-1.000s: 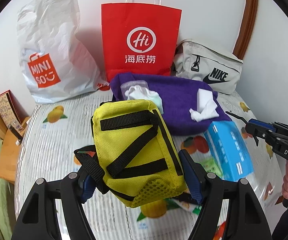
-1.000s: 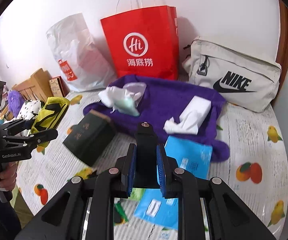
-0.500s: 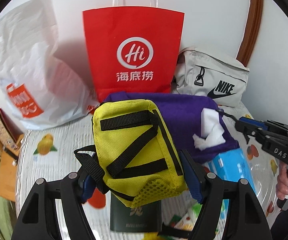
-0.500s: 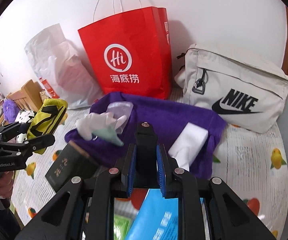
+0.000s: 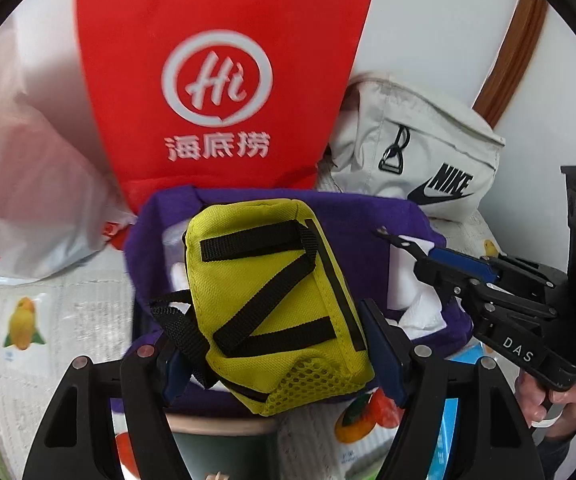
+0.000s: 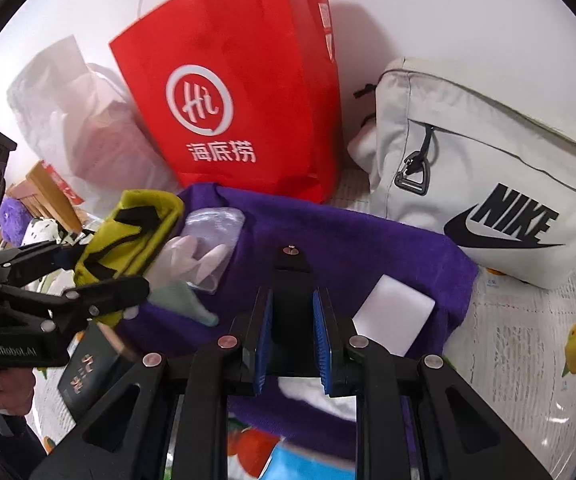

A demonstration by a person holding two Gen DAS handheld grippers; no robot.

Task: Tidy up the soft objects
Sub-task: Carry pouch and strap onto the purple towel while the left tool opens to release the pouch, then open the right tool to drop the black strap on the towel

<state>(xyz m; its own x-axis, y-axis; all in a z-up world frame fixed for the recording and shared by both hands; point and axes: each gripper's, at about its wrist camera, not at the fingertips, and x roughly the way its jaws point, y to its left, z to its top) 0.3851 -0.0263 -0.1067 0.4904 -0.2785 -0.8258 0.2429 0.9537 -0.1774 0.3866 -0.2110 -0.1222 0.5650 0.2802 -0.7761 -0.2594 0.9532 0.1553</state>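
My left gripper [image 5: 279, 360] is shut on a yellow pouch [image 5: 271, 296] with black straps and holds it above the purple towel [image 5: 368, 224]. The pouch also shows in the right wrist view [image 6: 127, 240], held in the left gripper [image 6: 87, 280]. My right gripper [image 6: 291, 320] is shut on a black block [image 6: 291, 280] over the towel [image 6: 348, 240]. It also shows in the left wrist view [image 5: 416, 248]. A white sponge [image 6: 394, 314], gloves [image 6: 191, 256] and a clear pouch [image 6: 213, 220] lie on the towel.
A red Hi paper bag [image 5: 223, 80] stands against the wall, a white plastic bag [image 5: 19, 168] to its left, a grey Nike bag [image 6: 488, 200] to its right. A dark green box [image 6: 87, 376] and a blue pack [image 6: 304, 464] lie on the fruit-print tablecloth [image 6: 528, 352].
Both grippers have moved forward toward the red bag and the towel. The left still carries the yellow pouch, now over the towel. The right stays shut on the black block.
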